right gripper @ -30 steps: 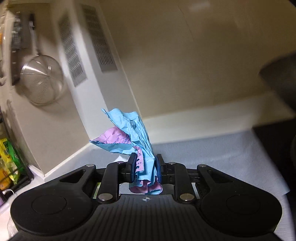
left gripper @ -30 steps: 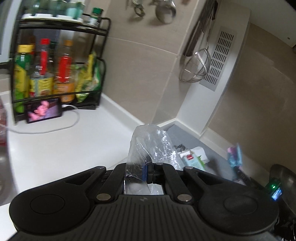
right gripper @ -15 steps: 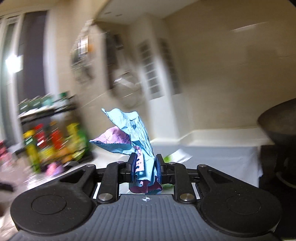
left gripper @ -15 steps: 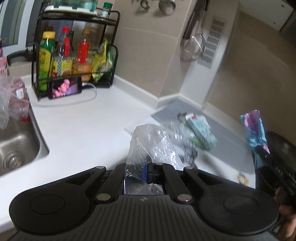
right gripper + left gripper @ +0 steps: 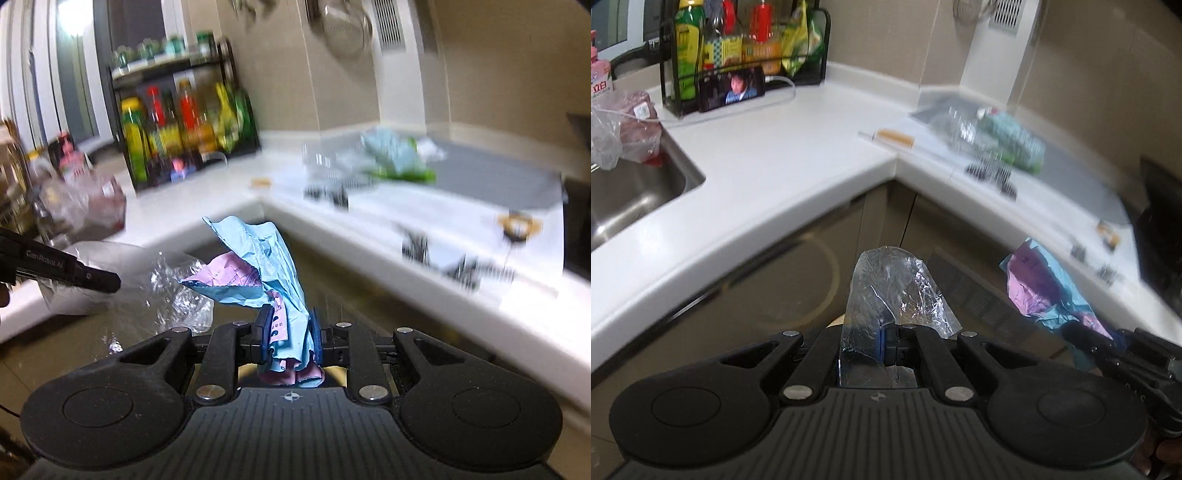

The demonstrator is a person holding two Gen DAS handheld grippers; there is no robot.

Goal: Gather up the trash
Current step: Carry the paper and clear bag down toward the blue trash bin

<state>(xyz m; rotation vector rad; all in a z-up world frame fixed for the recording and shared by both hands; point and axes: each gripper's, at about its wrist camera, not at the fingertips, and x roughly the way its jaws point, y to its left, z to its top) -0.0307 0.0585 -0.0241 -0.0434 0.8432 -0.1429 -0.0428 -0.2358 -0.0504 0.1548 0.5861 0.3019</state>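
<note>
A crumpled clear plastic film (image 5: 894,291) sits clamped in the left gripper (image 5: 886,338); the right gripper (image 5: 288,328) pinches a crumpled blue-and-pink paper wrapper (image 5: 258,266). Both hang off the white counter (image 5: 798,155), mid-carry; next comes finding a bin, none visible.

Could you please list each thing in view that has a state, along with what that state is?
Left gripper: shut on the clear plastic bag.
Right gripper: shut on the crumpled blue and pink wrapper.
Phone: screen on, cable plugged in, propped against the condiment rack.
Trash pile on the counter: not yet collected.
</note>
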